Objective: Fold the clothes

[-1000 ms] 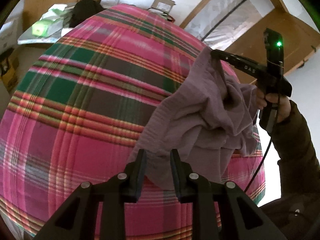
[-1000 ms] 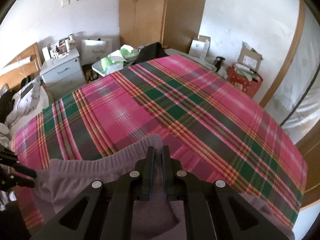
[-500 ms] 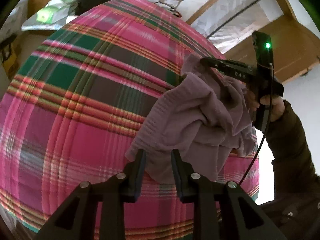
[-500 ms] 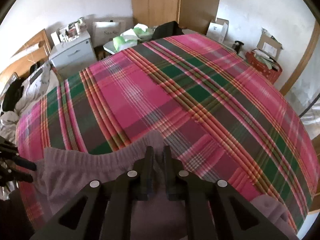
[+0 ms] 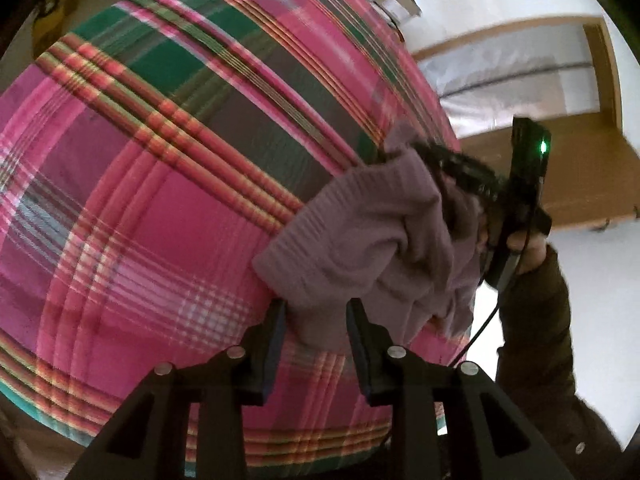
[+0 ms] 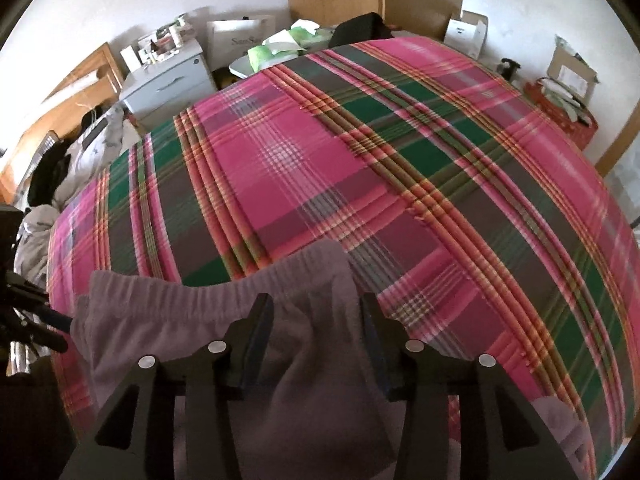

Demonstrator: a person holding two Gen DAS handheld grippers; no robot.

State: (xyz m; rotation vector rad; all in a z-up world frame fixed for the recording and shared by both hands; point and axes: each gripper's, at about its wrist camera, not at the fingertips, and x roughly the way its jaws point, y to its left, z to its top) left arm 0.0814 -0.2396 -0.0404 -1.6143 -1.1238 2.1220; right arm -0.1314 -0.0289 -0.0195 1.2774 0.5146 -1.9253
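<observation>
pink and green plaid bedspread (image 6: 360, 168) covers the bed, and on its near edge lies a crumpled mauve garment (image 5: 360, 240). left gripper (image 5: 316, 316) straddles a fold of it, jaws opening, pads off the cloth. right gripper (image 6: 316, 316) stands wide over the waistband, jaws opening. a grey nightstand (image 6: 168, 80) sits beyond.

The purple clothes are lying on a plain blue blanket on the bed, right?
Not quite. The purple garment does lie on the bed, but the blanket under it is not plain blue: it is a pink, green and dark plaid. The right wrist view shows the checked pattern running across the whole bed, and the left wrist view shows it too.
</observation>
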